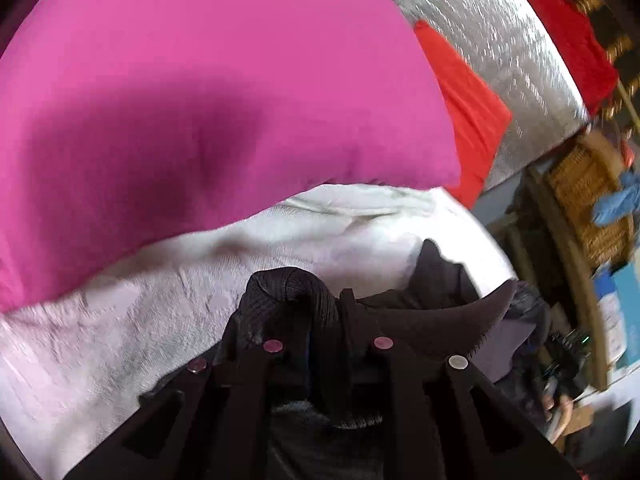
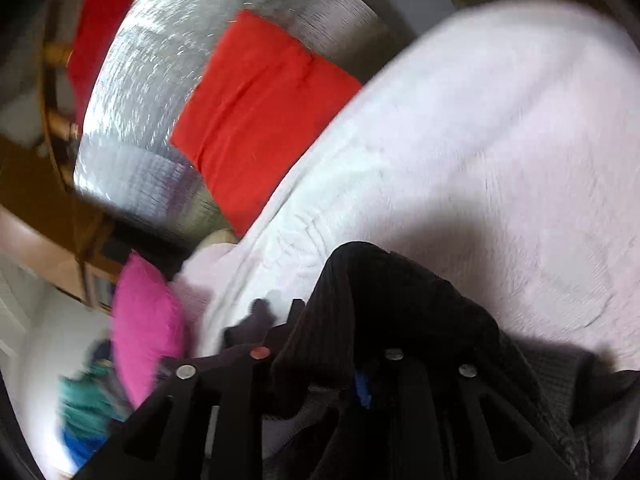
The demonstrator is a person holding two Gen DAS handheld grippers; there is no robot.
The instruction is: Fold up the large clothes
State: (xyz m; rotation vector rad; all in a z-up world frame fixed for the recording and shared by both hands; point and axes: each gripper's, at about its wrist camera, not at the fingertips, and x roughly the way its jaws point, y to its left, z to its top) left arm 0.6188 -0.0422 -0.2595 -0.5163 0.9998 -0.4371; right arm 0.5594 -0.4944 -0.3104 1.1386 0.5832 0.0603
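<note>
- Dark ribbed fabric, the dark garment [image 1: 288,296], is bunched right in front of the left wrist camera, pinched between the closed-in fingers of the left gripper [image 1: 320,320].
- Right gripper [image 2: 320,344] is likewise clenched on a ridge of the same dark knit [image 2: 360,288], which rises between its fingers and spills to the near right of that view.
- Both grips sit over the white bedspread [image 1: 160,280], so the garment is on or just above the bed at its near edge; whether it touches the cover I cannot tell.
- A pink pillow [image 1: 200,80] lies beyond the left grip, a red cushion [image 2: 260,112] farther off against silvery quilted material [image 2: 160,60]; motion blur smears both views.
- Progress, as a judgement: early. No flat panel or crease shows; the cloth is only gathered at two held points. Spreading it flat and making the folds seem left to do.
- Orientation: too little of the garment shows to name its collar or hem end. Its long axis probably runs between the two grips, but I cannot confirm this.
</note>
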